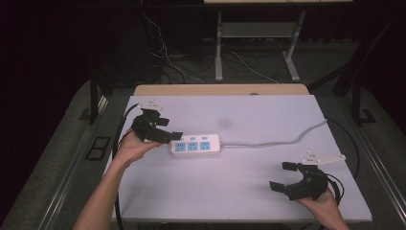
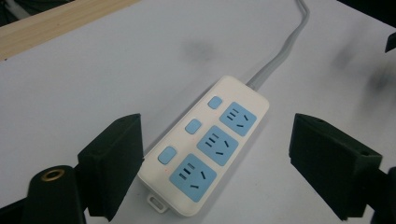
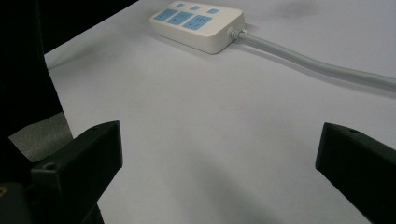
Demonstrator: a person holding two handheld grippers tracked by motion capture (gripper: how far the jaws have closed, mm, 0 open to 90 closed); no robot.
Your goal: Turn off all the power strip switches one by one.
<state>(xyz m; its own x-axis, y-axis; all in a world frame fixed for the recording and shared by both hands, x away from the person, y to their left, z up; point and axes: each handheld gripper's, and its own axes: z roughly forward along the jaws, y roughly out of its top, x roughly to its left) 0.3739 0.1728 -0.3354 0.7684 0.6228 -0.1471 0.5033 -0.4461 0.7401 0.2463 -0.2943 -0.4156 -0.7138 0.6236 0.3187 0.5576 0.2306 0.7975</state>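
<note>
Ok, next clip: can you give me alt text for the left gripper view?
A white power strip with three blue sockets and three blue buttons lies on a white table, its near end between the open black jaws of the left gripper. Its grey cord runs away toward the top right.

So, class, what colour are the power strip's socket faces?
Light blue socket faces on the cream power strip, clearest in the left gripper view.

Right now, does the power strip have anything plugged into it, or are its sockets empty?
Empty. The power strip lies flat on the table, all three blue sockets bare in the left gripper view. The open left claw straddles its near end.
</note>
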